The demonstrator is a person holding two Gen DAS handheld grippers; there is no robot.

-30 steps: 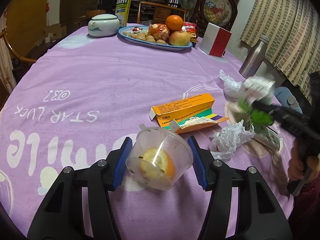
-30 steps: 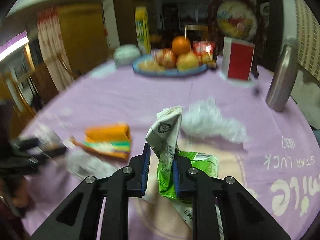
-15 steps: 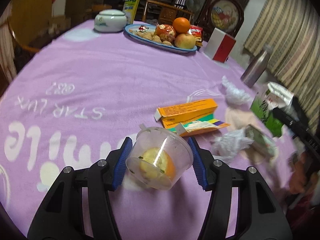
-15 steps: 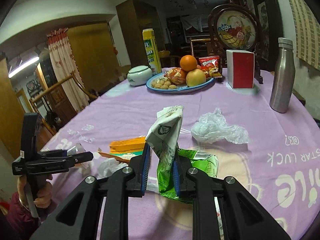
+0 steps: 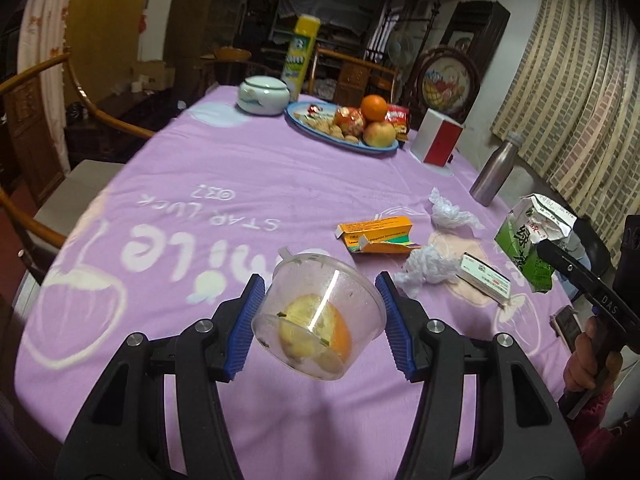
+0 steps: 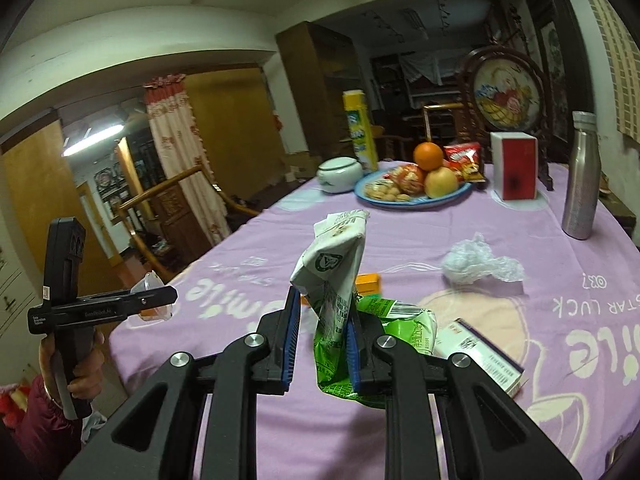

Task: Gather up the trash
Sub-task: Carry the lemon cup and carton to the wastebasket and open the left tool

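Observation:
My left gripper (image 5: pixel 320 320) is shut on a clear plastic cup (image 5: pixel 320 316) with fruit peel inside, held above the purple tablecloth (image 5: pixel 224 184). My right gripper (image 6: pixel 322 344) is shut on a crushed green and white milk carton (image 6: pixel 336 276), lifted off the table; the carton also shows in the left wrist view (image 5: pixel 528 240). On the cloth lie an opened orange box (image 5: pixel 378 234), a crumpled white tissue (image 5: pixel 428 270), a clear plastic bag (image 5: pixel 452 214) and a small white box (image 5: pixel 484 282).
At the far end stand a blue fruit plate (image 5: pixel 344 128), a white lidded pot (image 5: pixel 264 94), a red and white box (image 5: pixel 438 142), a steel bottle (image 5: pixel 496 168) and a yellow can (image 5: pixel 300 52). Wooden chairs (image 5: pixel 36 128) stand at the left.
Both grippers have risen and pulled back from the table with their loads; the views now look higher over the table. The carton is lifted clear of the cloth.

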